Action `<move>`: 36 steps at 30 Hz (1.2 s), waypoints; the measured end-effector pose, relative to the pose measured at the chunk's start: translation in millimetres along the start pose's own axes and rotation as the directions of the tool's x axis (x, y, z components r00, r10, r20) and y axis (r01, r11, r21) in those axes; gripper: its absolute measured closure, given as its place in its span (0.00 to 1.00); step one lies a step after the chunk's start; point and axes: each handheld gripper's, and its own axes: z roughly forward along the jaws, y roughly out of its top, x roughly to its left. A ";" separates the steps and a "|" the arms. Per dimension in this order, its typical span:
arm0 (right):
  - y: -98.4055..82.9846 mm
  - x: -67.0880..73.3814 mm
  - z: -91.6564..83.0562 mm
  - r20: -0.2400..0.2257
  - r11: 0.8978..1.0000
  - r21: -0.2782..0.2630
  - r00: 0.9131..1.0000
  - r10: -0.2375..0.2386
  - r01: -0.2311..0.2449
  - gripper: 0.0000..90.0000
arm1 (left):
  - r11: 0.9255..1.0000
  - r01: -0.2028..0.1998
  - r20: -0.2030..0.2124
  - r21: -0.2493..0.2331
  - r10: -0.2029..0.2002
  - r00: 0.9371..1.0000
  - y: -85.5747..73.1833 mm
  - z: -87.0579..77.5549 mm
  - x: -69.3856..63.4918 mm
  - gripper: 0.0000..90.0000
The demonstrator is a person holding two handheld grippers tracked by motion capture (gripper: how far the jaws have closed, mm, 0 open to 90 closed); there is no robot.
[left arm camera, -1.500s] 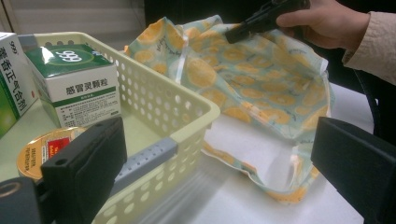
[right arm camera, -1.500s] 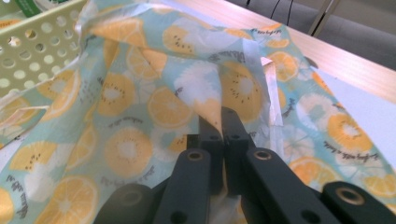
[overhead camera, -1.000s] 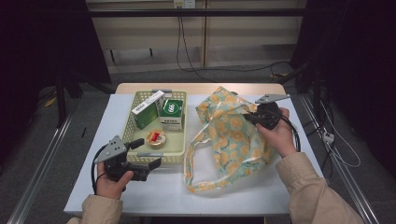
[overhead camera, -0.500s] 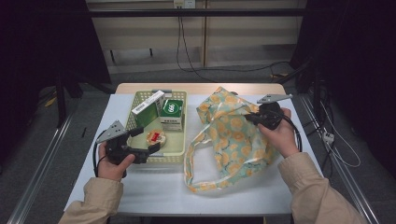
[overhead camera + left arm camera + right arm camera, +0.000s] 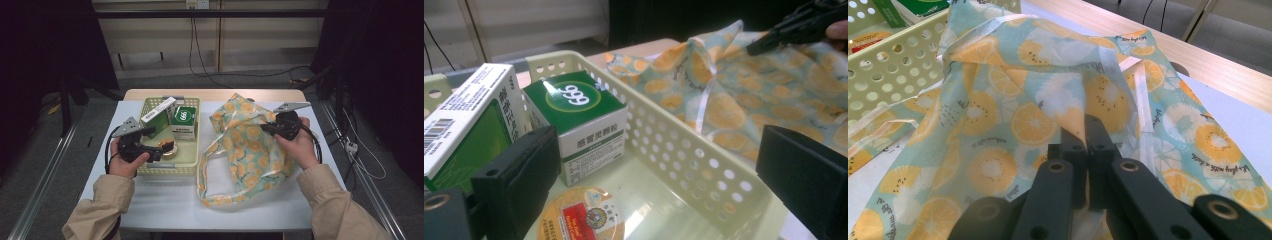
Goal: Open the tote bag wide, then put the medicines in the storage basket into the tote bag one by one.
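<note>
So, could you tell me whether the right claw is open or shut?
Shut: the right claw has its jaws pressed together, pinching the fruit-print bag fabric.

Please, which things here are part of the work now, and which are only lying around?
In the work:
- left tongs, open over the round tin
- right tongs, shut on the fruit-print bag
- basket

Lying about:
- green 999 box
- tall green-and-white box
- floor cables
</note>
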 end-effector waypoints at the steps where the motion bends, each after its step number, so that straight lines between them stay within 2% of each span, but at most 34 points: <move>1: 0.0 -0.1 -0.2 0.001 1.000 0.001 1.000 0.001 -0.001 1.00 | 1.000 -0.004 -0.002 0.009 0.004 1.000 0.4 1.6 2.2 0.05; 3: -0.4 -0.5 -0.6 0.002 1.000 0.003 1.000 0.002 -0.002 1.00 | 1.000 0.022 -0.005 0.020 -0.022 1.000 1.6 5.4 5.9 0.06; 6: -0.8 -1.2 -1.3 0.004 1.000 0.010 1.000 -0.005 0.005 1.00 | 0.999 0.024 -0.017 0.026 -0.024 1.000 3.7 9.5 9.4 0.06; 8: -0.8 -1.5 -2.4 0.000 1.000 0.004 1.000 -0.001 0.001 1.00 | 0.999 0.007 -0.028 0.032 -0.007 1.000 4.3 11.2 11.8 0.06; 9: -1.0 -1.6 -2.5 -0.001 1.000 0.003 1.000 0.002 -0.002 1.00 | 0.999 0.015 -0.028 0.040 -0.014 1.000 4.5 12.6 13.3 0.06; 12: -1.4 -2.0 -2.2 -0.002 1.000 0.006 1.000 -0.001 0.001 1.00 | 0.997 0.054 -0.018 0.061 -0.053 0.998 5.3 15.1 16.3 0.06; 14: -1.4 -2.2 -2.4 -0.002 1.000 0.005 1.000 -0.001 0.001 1.00 | 0.997 0.055 -0.010 0.059 -0.054 0.998 6.8 15.1 16.6 0.06; 16: -1.7 -2.5 -2.6 -0.003 1.000 0.003 1.000 0.003 -0.003 1.00 | 0.998 0.040 -0.010 0.040 -0.040 0.999 9.3 14.7 15.3 0.06; 22: -2.5 -2.8 -2.7 -0.002 1.000 0.001 1.000 0.000 0.000 1.00 | 0.999 -0.032 -0.018 0.041 0.033 0.999 25.8 16.8 11.3 0.06; 26: -2.1 -3.2 -1.4 -0.002 1.000 0.002 1.000 0.002 -0.002 1.00 | 0.998 -0.058 -0.034 0.038 0.060 0.998 31.1 22.4 16.5 0.07; 28: -2.4 -3.1 -0.4 0.000 1.000 0.004 1.000 0.001 -0.001 1.00 | 0.996 -0.081 -0.049 0.038 0.083 0.995 29.7 25.9 19.7 0.07; 31: -2.1 -2.9 0.9 -0.001 1.000 0.007 1.000 -0.001 0.001 1.00 | 0.991 -0.115 -0.083 0.066 0.121 0.989 25.3 34.0 26.3 0.08; 33: -1.6 -2.7 1.3 -0.004 1.000 0.006 1.000 -0.001 0.001 1.00 | 0.989 -0.114 -0.088 0.091 0.122 0.989 22.8 38.8 29.6 0.10; 36: -1.8 -2.3 1.7 -0.005 1.000 0.006 1.000 0.001 -0.001 1.00 | 0.989 -0.094 -0.083 0.112 0.103 0.991 17.7 43.9 34.7 0.11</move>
